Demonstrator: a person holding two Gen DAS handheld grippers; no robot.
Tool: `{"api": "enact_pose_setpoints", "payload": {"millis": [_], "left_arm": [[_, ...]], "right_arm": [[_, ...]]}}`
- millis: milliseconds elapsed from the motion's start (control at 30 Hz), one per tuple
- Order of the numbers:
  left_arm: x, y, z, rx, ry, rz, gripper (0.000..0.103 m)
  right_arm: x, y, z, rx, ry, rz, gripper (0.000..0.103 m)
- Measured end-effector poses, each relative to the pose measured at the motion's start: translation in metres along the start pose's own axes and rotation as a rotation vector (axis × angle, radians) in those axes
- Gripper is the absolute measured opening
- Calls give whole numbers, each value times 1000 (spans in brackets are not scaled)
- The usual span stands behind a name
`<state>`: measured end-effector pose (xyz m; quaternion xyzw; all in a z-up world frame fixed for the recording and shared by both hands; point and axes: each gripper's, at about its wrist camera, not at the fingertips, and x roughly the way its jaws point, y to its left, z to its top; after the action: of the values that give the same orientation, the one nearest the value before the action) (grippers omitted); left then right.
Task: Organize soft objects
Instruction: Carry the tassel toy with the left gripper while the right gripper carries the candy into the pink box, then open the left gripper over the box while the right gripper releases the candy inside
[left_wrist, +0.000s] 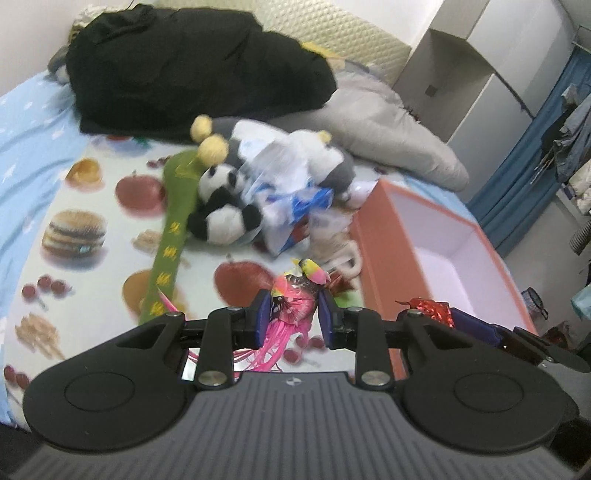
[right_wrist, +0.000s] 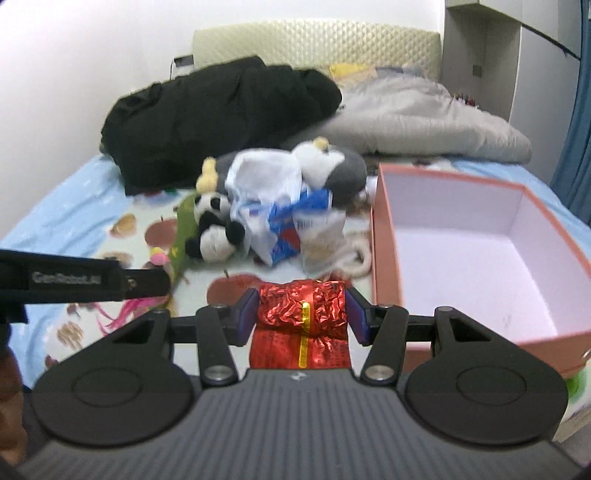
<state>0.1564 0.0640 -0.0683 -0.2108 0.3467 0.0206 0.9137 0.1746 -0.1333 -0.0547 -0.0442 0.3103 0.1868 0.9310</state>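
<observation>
My left gripper (left_wrist: 293, 314) is shut on a pink feathered toy with small birds (left_wrist: 295, 295), held above the food-print sheet (left_wrist: 92, 206). My right gripper (right_wrist: 301, 314) is shut on a red foil packet (right_wrist: 301, 321) with a yellow stripe, just left of the open orange box (right_wrist: 480, 236). The right gripper also shows at the right in the left wrist view (left_wrist: 476, 325). A pile of soft things lies mid-bed: a panda plush (left_wrist: 221, 206), a grey and white plush (left_wrist: 325, 155), a green cloth strip (left_wrist: 173, 236) and white and blue plastic bags (left_wrist: 291, 199).
A black coat (left_wrist: 184, 62) and a grey quilt (left_wrist: 388, 125) lie at the head of the bed by a cream headboard (right_wrist: 314, 40). A white rope (right_wrist: 358, 258) lies beside the box. A white cabinet (left_wrist: 480, 74) and blue curtain (left_wrist: 535, 166) stand right.
</observation>
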Motion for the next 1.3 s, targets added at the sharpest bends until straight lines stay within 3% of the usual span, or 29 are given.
{"api": "enact_pose_setpoints", "payload": {"millis": [300, 567, 633, 967, 1300], "left_arm": [[3, -54, 47, 38, -53, -61, 33], [33, -117, 75, 113, -23, -151, 33], [48, -134, 77, 133, -1, -167, 33], [146, -203, 58, 200, 181, -221, 33], [231, -215, 39, 228, 332, -164, 33]], "right_arm": [[-24, -39, 46, 24, -76, -2, 54], [-26, -89, 74, 43, -106, -58, 54], [-20, -107, 76, 52, -78, -110, 54], [31, -194, 51, 165, 82, -205, 54], [90, -253, 14, 264, 278, -183, 54]]}}
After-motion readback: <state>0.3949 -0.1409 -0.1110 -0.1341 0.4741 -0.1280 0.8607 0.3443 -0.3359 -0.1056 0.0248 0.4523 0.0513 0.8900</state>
